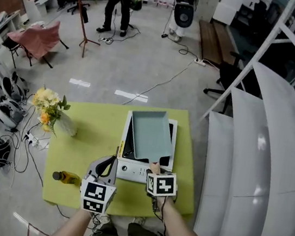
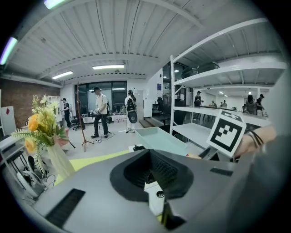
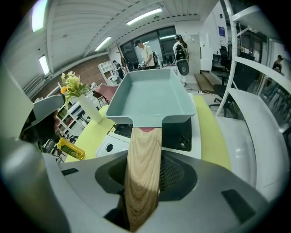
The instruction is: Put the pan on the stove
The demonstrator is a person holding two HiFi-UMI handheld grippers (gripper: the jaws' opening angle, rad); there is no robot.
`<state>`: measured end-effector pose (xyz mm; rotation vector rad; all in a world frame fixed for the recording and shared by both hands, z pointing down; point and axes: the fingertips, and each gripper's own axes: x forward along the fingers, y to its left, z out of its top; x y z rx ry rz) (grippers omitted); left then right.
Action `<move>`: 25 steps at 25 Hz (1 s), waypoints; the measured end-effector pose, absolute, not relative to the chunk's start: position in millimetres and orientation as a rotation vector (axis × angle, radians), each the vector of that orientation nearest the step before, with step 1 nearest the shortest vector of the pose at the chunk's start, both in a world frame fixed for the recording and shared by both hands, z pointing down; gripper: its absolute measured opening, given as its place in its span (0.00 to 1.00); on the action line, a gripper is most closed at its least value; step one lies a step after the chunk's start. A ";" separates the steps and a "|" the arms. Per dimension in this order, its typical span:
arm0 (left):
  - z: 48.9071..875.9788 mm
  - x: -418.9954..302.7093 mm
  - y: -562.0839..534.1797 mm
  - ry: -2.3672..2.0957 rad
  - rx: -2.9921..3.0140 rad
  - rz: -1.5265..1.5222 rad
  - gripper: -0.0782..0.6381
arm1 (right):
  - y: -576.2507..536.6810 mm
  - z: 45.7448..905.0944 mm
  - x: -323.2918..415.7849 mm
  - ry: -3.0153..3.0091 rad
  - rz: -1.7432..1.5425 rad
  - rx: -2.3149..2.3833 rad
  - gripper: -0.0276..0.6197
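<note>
A person's right gripper holds a pale blue-green rectangular pan by its wooden handle, the fingers closed on either side of the wood. The handle runs straight out between them toward the pan. The pan hangs over the black top of a white portable stove and covers most of it in the head view. Its handle end points to the near side, and its open face is up and empty. Whether the pan's base touches the cooktop cannot be told from any view.

The left gripper sits just left of the right one, near the stove's near-left corner. Its fingers stand a little apart with nothing between them, and the white front of the stove shows through the gap.

The stove stands on a yellow-green table, toward its right half. A clear vase of yellow and white flowers stands at the table's far left corner. A small yellow bottle lies on the table's near left edge, left of the left gripper. White shelving runs along the right side of the scene. A person stands on the concrete floor far beyond the table.
</note>
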<state>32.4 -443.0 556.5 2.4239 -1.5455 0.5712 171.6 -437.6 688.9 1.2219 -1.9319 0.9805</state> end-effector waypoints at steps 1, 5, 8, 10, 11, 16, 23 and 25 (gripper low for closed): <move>559.6 32.3 -442.6 -1.537 2.421 0.577 0.12 | -437.5 691.9 171.3 -1.923 0.983 1.219 0.26; 569.5 33.1 -439.4 -1.501 2.413 0.625 0.12 | -436.9 699.4 169.4 -1.888 0.981 1.210 0.26; 574.5 32.2 -436.4 -1.484 2.397 0.629 0.12 | -438.3 702.8 170.1 -1.859 0.964 1.218 0.27; 576.8 30.6 -435.5 -1.482 2.389 0.629 0.12 | -440.8 704.3 170.6 -1.847 0.957 1.223 0.27; 577.4 29.6 -435.1 -1.482 2.386 0.630 0.12 | -441.7 704.7 170.6 -1.843 0.957 1.223 0.28; 577.4 23.6 -432.9 -1.487 2.378 0.626 0.12 | -442.8 703.2 170.1 -1.858 0.979 1.221 0.30; 573.9 20.4 -430.1 -1.477 2.386 0.628 0.12 | -452.4 679.0 169.0 -1.949 0.916 1.233 0.43; 572.3 18.8 -428.6 -1.475 2.391 0.629 0.12 | -453.9 671.4 169.9 -1.962 0.890 1.235 0.46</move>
